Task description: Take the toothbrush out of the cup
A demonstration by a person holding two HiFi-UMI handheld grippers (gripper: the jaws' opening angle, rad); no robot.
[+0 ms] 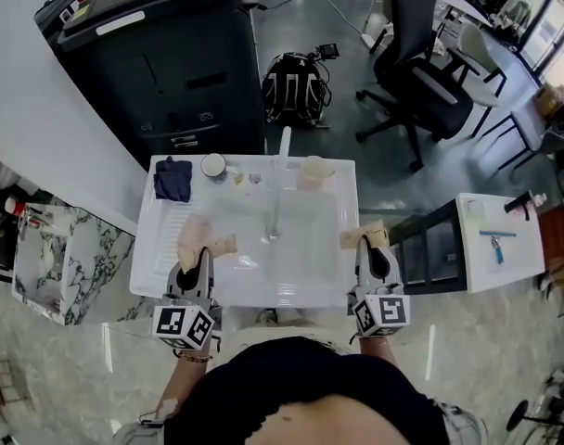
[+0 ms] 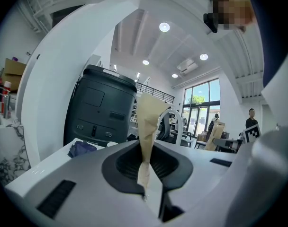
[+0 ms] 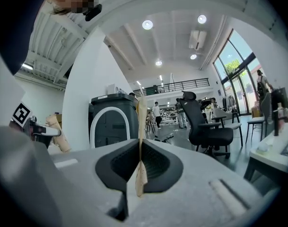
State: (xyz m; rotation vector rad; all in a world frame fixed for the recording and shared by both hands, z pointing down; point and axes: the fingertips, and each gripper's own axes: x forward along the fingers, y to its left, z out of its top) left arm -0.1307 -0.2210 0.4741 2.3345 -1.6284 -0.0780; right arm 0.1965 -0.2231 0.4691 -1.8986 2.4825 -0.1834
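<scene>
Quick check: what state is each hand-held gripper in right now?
Left hand-held gripper: closed, holding nothing.
Right hand-held gripper: closed, holding nothing.

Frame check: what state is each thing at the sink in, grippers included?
left gripper: shut, nothing between the jaws.
right gripper: shut, nothing between the jaws.
cup: upright behind the basin, right of the faucet, untouched; contents too small to tell.
cloth: crumpled at the back left corner.
faucet: no water visible.
</scene>
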